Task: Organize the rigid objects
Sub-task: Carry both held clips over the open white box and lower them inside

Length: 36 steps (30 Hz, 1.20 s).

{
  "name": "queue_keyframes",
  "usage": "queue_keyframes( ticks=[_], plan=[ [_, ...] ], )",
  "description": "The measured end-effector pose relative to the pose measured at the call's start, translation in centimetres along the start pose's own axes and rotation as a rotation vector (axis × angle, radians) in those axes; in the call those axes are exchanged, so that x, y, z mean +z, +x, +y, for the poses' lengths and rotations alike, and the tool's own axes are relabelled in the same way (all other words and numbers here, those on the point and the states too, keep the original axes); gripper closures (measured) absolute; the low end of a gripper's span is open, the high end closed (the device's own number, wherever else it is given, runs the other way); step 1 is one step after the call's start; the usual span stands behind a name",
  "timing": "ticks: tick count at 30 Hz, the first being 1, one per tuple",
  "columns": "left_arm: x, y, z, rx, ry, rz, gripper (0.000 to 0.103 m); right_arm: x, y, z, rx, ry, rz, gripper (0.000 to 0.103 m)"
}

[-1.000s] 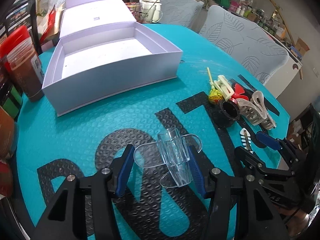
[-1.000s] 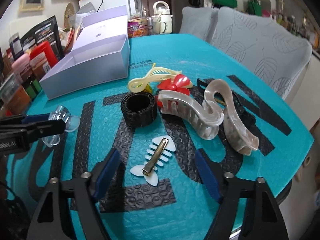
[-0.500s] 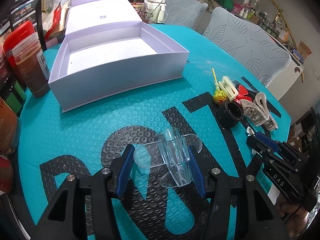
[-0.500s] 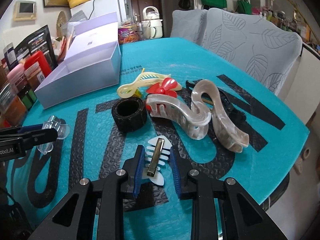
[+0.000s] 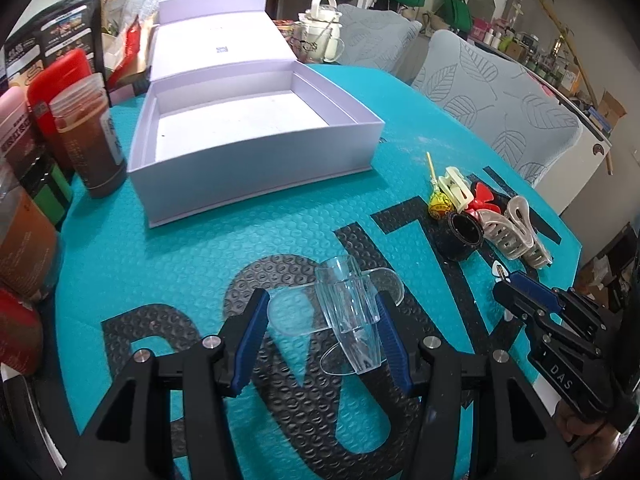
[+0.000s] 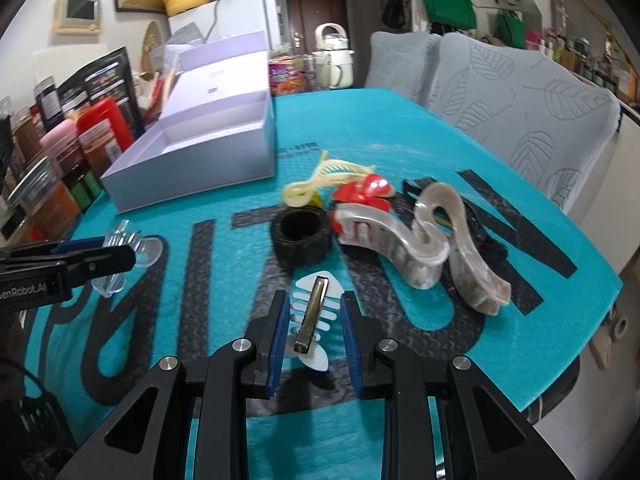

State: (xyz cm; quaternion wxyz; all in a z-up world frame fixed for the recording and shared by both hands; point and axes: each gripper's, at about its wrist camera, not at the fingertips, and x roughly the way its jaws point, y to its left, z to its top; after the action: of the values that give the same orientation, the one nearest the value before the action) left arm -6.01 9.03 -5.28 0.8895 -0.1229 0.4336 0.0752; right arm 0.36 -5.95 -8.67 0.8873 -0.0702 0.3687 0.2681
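Note:
My left gripper (image 5: 320, 316) is shut on a clear plastic hair clip (image 5: 344, 312) and holds it above the teal mat. My right gripper (image 6: 314, 312) is shut on a white fishbone hair clip (image 6: 312, 312) and holds it just above the mat. An open lilac box (image 5: 248, 132) stands at the back left, empty; it also shows in the right wrist view (image 6: 200, 156). On the mat lie a black ring (image 6: 300, 232), two beige claw clips (image 6: 432, 240), a red clip (image 6: 366, 190), a cream clip (image 6: 324, 180) and a lollipop (image 5: 436, 200).
Bottles and jars (image 5: 72, 128) crowd the table's left edge. A kettle (image 5: 324, 28) stands behind the box. Grey leaf-pattern chairs (image 6: 520, 112) line the far side. The table's right edge (image 6: 600, 280) drops off close to the clips.
My right gripper closed on the fishbone clip and lifted it slightly. My left gripper, holding the clear clip, has risen and drawn back a little.

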Motion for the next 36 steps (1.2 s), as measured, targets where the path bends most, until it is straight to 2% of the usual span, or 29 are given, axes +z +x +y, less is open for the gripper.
queue_keyframes(
  ticks=[11, 22, 36],
  plan=[
    [0.4, -2.8, 1.7, 0.069, -0.049, -0.078, 0.05, 1.5, -0.2, 3.0, 0.121, -0.104, -0.029, 0.077],
    [2.4, -5.5, 2.9, 0.133, -0.052, -0.181, 0.05, 4.5, -0.7, 5.7, 0.225, -0.192, -0.083, 0.077],
    [6.1, -6.9, 2.7, 0.127, -0.012, -0.261, 0.05, 8.6, -1.4, 7.2, 0.274, -0.25, -0.134, 0.077]
  ],
)
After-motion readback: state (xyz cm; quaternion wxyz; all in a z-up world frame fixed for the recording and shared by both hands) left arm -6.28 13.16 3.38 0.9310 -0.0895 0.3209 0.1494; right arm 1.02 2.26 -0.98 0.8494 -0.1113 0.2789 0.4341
